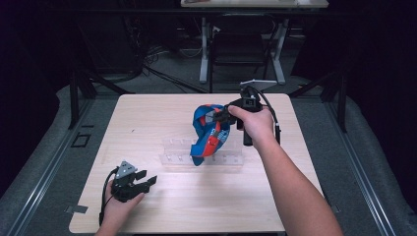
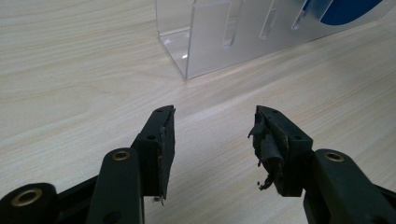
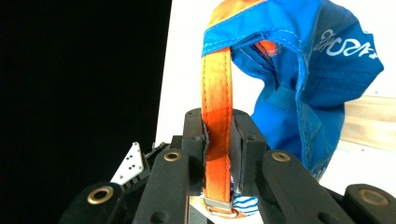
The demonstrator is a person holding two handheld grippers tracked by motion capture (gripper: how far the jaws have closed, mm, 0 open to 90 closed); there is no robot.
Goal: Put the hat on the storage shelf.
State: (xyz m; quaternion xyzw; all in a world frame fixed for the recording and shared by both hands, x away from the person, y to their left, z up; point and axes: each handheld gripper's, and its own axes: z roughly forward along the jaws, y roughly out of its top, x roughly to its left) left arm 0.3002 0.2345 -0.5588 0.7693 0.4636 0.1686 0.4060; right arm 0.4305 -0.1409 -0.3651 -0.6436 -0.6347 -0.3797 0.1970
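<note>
left claw (image 1: 145, 179): spread, empty, low over table (image 1: 147, 123) | right claw (image 3: 218, 135): pinching blue bag's (image 3: 308, 74) orange strap (image 3: 217, 116)

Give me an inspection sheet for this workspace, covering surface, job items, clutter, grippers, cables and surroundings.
Surface: light wooden table, bare over most of its top.
Job's things: blue and orange fabric bag held up over a clear acrylic rack; the rack stands on the table.
Clutter: nothing seen.
Grippers: left gripper rests low near the table's front left, jaws apart and holding nothing; right gripper is clamped on the bag's orange strap.
Cables: a black cable trails from the right gripper; another runs from the left gripper.
Surroundings: dark room, grey floor, desk legs and floor cables behind the table.
</note>
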